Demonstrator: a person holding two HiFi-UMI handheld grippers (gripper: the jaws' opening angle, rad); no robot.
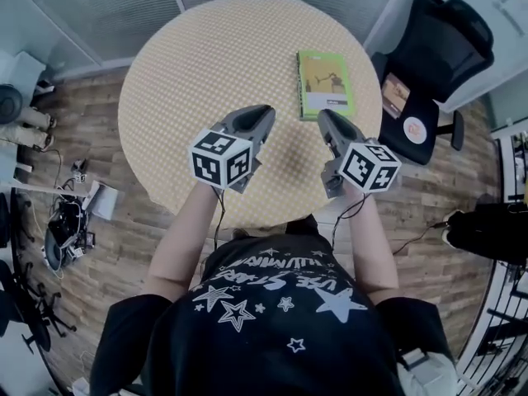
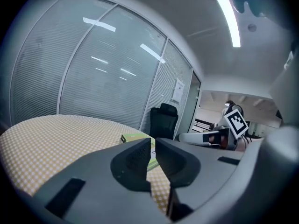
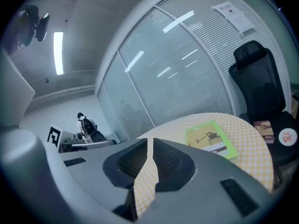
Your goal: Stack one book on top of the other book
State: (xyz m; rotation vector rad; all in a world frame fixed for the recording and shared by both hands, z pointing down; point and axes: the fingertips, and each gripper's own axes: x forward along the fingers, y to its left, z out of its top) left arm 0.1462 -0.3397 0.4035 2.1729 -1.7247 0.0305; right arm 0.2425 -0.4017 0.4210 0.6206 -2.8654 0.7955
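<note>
Green paperback book [image 1: 326, 83] lies by the far-right edge of the round yellow-checked table [image 1: 190, 81] — our left gripper [image 1: 257, 115] and right gripper [image 1: 327, 119] hang nearer, both closed, empty; a shove could tip it off.

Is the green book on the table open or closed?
Closed: the green book lies flat on the table, front cover up, no pages showing.
</note>
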